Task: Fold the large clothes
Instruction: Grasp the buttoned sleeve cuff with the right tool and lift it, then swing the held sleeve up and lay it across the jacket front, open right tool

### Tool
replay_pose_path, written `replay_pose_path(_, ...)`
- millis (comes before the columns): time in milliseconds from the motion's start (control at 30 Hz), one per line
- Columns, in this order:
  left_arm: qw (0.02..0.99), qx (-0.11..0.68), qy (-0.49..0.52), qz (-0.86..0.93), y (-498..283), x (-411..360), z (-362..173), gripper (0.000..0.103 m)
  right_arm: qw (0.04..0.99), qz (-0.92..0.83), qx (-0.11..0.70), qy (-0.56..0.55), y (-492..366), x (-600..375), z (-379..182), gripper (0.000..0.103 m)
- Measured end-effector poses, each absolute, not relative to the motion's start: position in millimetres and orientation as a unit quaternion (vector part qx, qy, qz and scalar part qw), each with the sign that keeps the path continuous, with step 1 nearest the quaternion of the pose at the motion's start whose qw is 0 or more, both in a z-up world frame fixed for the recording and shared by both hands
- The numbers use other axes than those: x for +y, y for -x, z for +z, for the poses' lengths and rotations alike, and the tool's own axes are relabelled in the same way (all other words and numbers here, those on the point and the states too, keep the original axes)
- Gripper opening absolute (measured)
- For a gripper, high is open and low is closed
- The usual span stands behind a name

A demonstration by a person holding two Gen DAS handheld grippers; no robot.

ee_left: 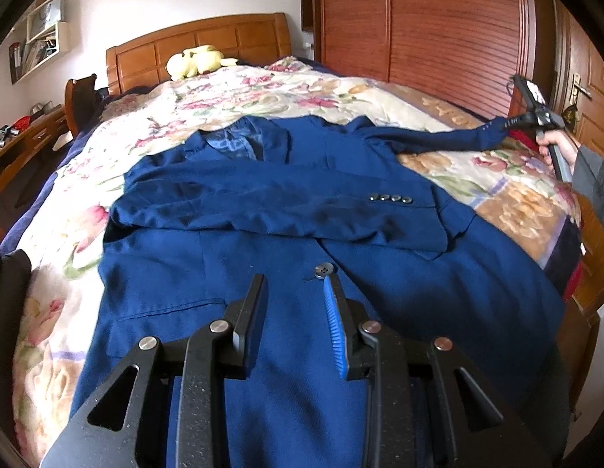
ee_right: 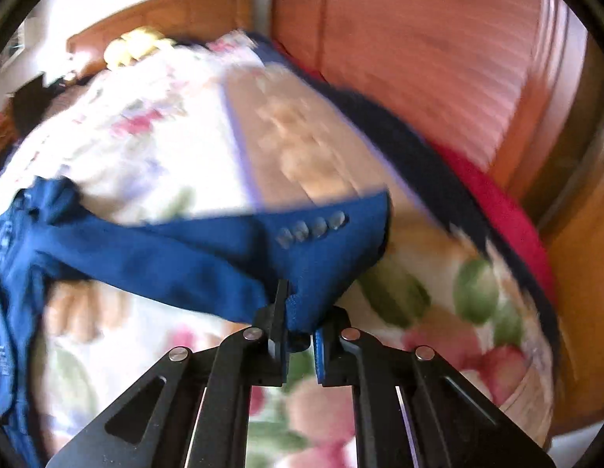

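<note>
Your left gripper (ee_left: 296, 286) hovers wide open over the near hem of the blue jacket (ee_left: 263, 273), spread flat on the floral bedspread (ee_left: 263, 89). Far right, your right gripper (ee_right: 300, 312) pinches its sleeve (ee_right: 224, 257) cuff, lifted.

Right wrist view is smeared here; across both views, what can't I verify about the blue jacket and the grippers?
- Right wrist view: motion blur smears the floral bedspread; how deep the right hand-held gripper bites the sleeve cuff is unclear.
- Left wrist view: the left hand-held gripper, open above the blue jacket, hides the hem.
- Left wrist view: the right gripper is small at the edge, its jaws unreadable.
- Shelf items: too small.
</note>
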State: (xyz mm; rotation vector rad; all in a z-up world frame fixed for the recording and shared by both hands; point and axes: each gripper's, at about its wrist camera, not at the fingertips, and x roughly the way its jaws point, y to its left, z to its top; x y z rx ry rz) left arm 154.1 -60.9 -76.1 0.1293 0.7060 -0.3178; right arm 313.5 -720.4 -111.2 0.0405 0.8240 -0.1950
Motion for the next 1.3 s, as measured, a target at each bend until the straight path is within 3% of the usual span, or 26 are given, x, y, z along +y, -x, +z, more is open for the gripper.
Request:
replay_pose_path(333,0.939,0.316,-0.032,-0.131,-126,-15,-56,0.031,0.96,-0.004,0.275,0.06,-277,-584,45,0.009)
replay_pose_path(500,0.944,0.313,-0.027,-0.106,-112,12,-53,0.031,0.966,0.067,0.233,0.095,-257,-495,89,0.009)
replay_pose_path(900,0.948,0.312,-0.011,-0.063,-97,59,-55,0.031,0.938,0.248,0.195,0.142,-195,-318,119,0.009)
replay_pose_path(1100,0.948,0.313,-0.001,-0.053,-96,73,-59,0.031,0.905,0.32,0.246,0.137,-176,-277,99,0.009)
replay_pose_path(1200,0.948,0.315,-0.001,-0.053,-95,74,-62,0.03,0.884,0.33,0.29,0.16,-179,-278,76,0.018)
replay_pose_path(1267,0.946,0.318,-0.004,-0.055,-97,71,-64,0.031,0.881,0.326,0.299,0.17,-176,-279,65,0.044)
replay_pose_path(1300,0.946,0.32,-0.005,-0.056,-97,69,-64,0.031,0.881,0.324,0.301,0.167,-174,-282,60,0.046)
